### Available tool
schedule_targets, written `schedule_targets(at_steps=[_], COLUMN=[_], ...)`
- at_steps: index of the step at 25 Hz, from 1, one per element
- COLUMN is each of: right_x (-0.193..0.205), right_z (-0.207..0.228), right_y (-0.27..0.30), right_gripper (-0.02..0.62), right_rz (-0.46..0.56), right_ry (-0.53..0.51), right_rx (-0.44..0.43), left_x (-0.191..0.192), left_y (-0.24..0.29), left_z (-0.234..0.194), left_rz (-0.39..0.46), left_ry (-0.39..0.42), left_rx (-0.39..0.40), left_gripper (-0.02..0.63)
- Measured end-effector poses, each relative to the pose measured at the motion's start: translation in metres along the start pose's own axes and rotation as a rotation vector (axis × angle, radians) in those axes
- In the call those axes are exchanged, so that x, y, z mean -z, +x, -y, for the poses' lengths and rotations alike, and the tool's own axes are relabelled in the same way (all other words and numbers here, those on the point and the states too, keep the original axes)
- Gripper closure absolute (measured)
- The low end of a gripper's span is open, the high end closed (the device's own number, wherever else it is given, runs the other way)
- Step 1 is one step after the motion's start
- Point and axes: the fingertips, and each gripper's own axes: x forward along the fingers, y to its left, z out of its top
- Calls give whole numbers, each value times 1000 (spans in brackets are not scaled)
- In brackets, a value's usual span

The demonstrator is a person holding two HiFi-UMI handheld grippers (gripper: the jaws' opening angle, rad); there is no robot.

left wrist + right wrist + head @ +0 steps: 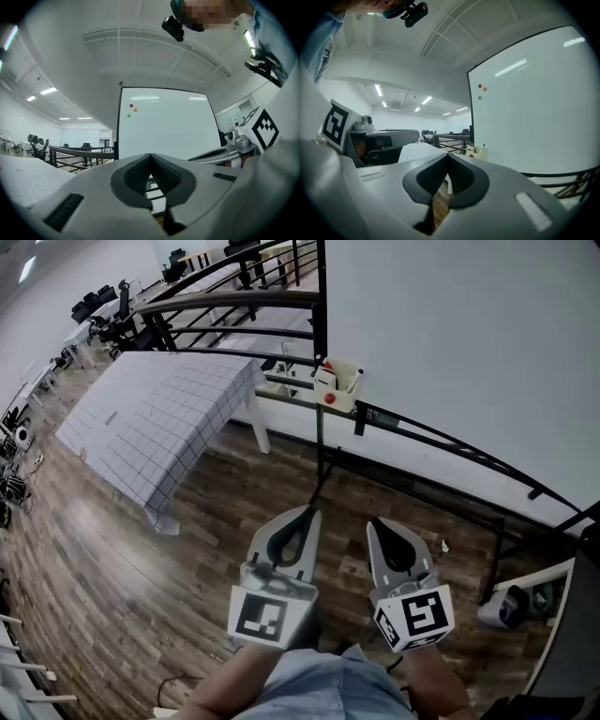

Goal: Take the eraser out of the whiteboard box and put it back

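I hold both tools level over the wooden floor (112,568), side by side and apart. My left hand-held gripper (308,513) is closed: its ribbed pads (161,173) meet at the tip, with nothing between them. My right hand-held gripper (375,524) is closed as well, its dark pads (461,176) pressed together and empty.

Ahead of me stands the whiteboard (450,343) on a black frame. The cream whiteboard box (339,390) hangs at the whiteboard's lower left corner, well apart from both tips. In the box's left end stands a white piece with a red top (324,374), which may be the eraser; it is too small for me to be sure. A round red dot (329,397) sits on the box's front.

High near the whiteboard's left edge sit three small magnets (131,109): red, orange and green. To the left, beyond the box, a table (141,418) wears a grid-patterned cloth.
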Motion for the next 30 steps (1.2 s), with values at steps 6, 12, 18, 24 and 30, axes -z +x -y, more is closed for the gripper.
schedule_targets(at_steps=[6, 12, 18, 24, 30], right_x=[-17, -30, -37, -34, -22], right_z=[14, 21, 34, 59, 92], right_y=[68, 118, 145, 177, 219], right_gripper=[611, 611, 611, 611, 611], right_rz=[13, 18, 16, 8, -20], right_ry=[-30, -49, -72, -71, -51], right_rx=[6, 23, 41, 46, 18], left_x=[1, 2, 8, 24, 31], left_y=[43, 70, 92, 126, 178], left_z=[-53, -92, -110, -125, -141], left_rz=[16, 32, 23, -8, -34], left_ry=[-18, -26, -36, -47, -30], left_rx=[26, 54, 68, 73, 64], left_gripper=[607, 607, 607, 607, 607])
